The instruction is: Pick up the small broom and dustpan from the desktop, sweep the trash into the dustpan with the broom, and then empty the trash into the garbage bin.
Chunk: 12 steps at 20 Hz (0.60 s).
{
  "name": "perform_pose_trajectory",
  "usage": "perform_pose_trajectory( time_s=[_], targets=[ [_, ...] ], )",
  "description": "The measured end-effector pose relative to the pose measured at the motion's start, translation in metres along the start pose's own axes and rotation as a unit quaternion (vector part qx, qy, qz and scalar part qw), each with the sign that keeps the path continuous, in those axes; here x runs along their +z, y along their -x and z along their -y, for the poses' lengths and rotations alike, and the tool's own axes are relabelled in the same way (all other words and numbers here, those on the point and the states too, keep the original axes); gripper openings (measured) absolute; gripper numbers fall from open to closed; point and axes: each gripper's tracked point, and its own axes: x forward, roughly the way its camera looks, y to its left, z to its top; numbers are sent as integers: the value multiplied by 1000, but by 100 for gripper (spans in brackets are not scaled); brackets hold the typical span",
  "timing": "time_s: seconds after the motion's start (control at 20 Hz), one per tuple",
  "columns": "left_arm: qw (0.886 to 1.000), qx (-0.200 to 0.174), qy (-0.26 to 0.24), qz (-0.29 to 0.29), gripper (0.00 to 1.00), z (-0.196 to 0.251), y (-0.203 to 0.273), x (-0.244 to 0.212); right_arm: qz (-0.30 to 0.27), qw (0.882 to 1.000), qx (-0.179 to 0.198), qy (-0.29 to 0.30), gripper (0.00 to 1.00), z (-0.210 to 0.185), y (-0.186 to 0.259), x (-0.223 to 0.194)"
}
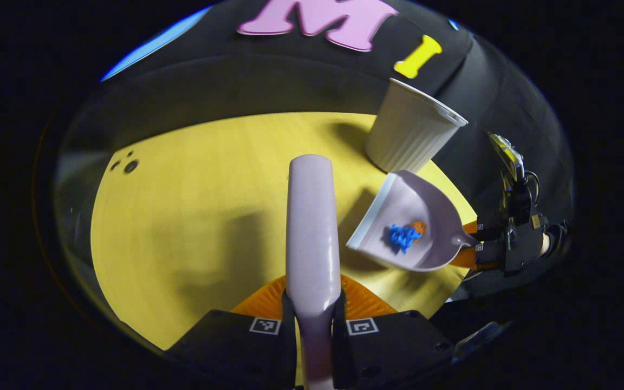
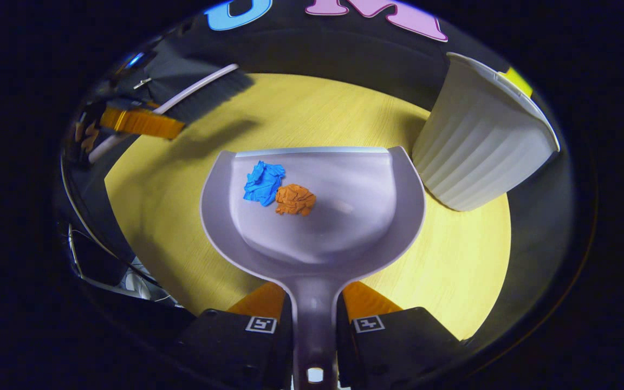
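right gripper (image 2: 314, 317) clamped on dustpan (image 2: 339, 216) handle, left gripper (image 1: 312, 319) clamped on broom (image 1: 312, 227). sweeping looks done: blue scrap (image 2: 263, 183) and orange scrap (image 2: 296, 199) sit in the pan, held above the tabletop (image 2: 182, 179). left: tip into bin (image 2: 480, 157) at the far right edge.

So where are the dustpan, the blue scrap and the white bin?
dustpan (image 2: 344, 227): right gripper view, its bare scoop floor.
blue scrap (image 2: 263, 182): right gripper view, its crumpled middle.
white bin (image 2: 480, 157): right gripper view, its ribbed side.
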Motion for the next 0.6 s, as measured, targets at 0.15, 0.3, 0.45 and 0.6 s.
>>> perform_pose_trajectory(
  time_s=[0.15, 0.3, 0.45, 0.6],
  targets=[
    [999, 24, 27, -3, 28, -26, 3, -70, 4, 1000, 12, 1, 36, 3, 22, 10],
    [998, 33, 56, 4, 29, -19, 30, -111, 24, 999, 22, 12, 36, 10, 47, 21],
    [996, 18, 92, 11, 30, -4, 34, -129, 36, 999, 36, -7, 33, 13, 79, 29],
    [995, 14, 99, 12, 30, 5, 35, -140, 36, 998, 32, -44, 36, 19, 104, 44]
  ],
)
